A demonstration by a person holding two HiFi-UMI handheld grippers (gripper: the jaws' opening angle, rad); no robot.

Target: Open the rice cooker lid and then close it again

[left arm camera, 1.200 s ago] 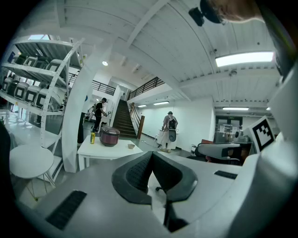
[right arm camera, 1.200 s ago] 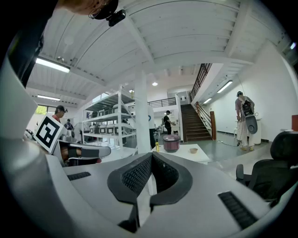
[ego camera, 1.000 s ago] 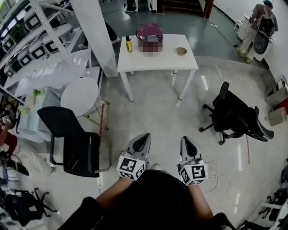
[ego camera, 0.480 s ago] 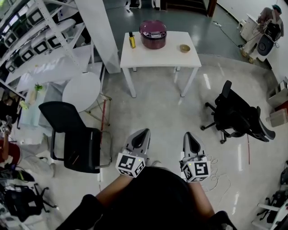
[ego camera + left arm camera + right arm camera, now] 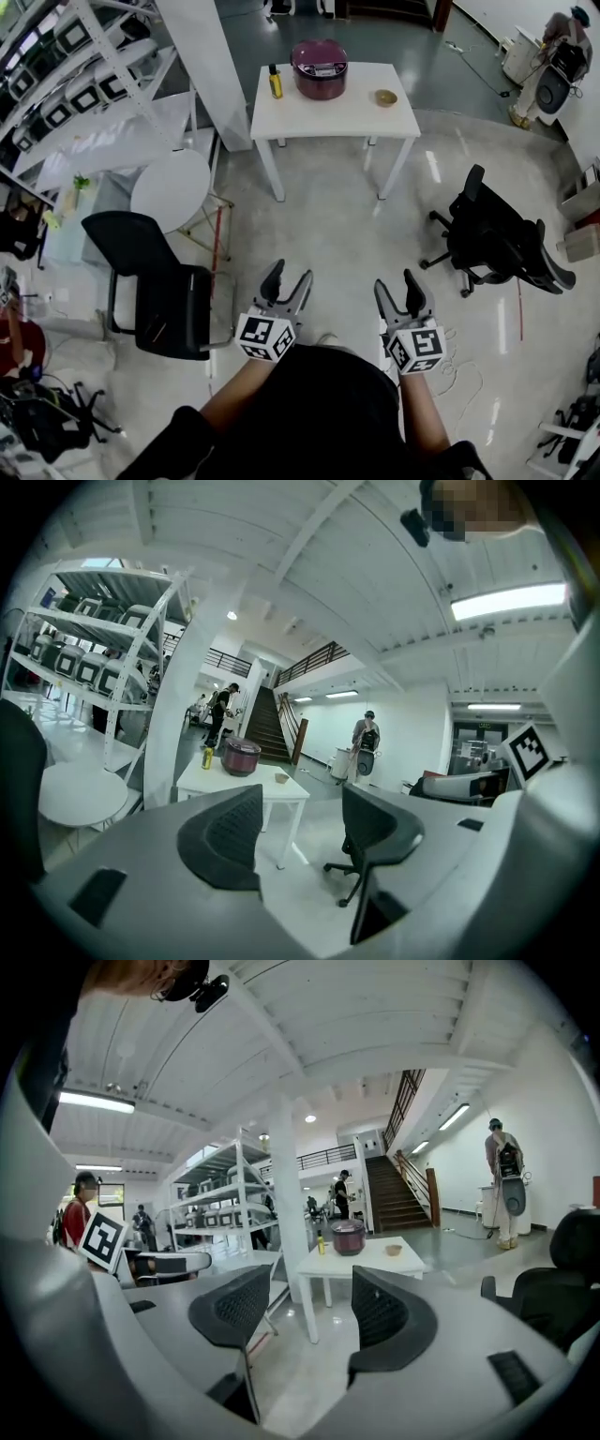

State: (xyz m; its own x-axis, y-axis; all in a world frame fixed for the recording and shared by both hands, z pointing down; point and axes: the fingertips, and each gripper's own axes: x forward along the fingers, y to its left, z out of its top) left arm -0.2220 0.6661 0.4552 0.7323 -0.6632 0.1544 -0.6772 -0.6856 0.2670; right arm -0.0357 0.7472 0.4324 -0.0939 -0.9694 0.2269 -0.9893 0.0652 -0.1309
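rice cooker [image 5: 319, 68] sits shut on the far table [image 5: 352, 117], well away from you. your left hand-held gripper [image 5: 291, 274] and right hand-held gripper [image 5: 396, 281] are opening, nothing between the jaws. mind the office chair [image 5: 497, 246] on the walk in; clip it and you could stumble.

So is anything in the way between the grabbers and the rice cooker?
Nothing visible. Only floor lies between the left gripper and right gripper, both empty with jaws opening, and the table holding the rice cooker. The black chair and office chair stand aside; bottle and bowl sit beside it.
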